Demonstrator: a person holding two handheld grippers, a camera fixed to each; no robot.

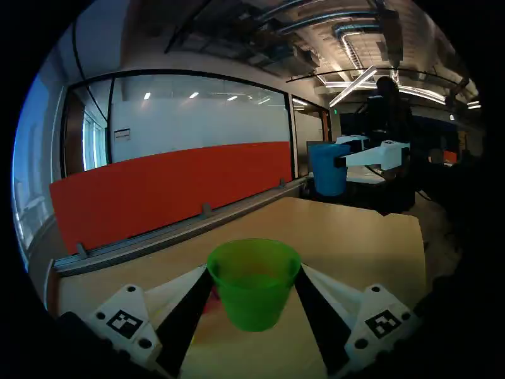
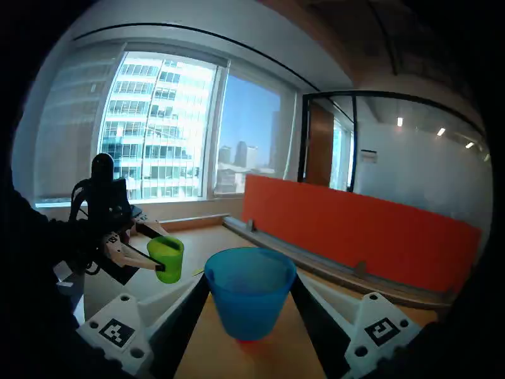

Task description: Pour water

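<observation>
**Two cups lifted, pouring not yet begun**

In the left gripper view, the left gripper [image 1: 254, 278] is closed on a green cup [image 1: 254, 297]. One finger presses on each side, which holds the cup upright above the wooden table [image 1: 360, 240]. Far ahead, the right gripper [image 1: 344, 161] carries a blue cup [image 1: 327, 177], also upright, past the end of the orange partition [image 1: 170, 183].

In the right gripper view, the blue cup sits clamped between both fingers with its mouth level. The green cup hangs to the left, well apart. I cannot tell which cup contains water. Probably both are held level to avoid spilling until they are brought together.
</observation>
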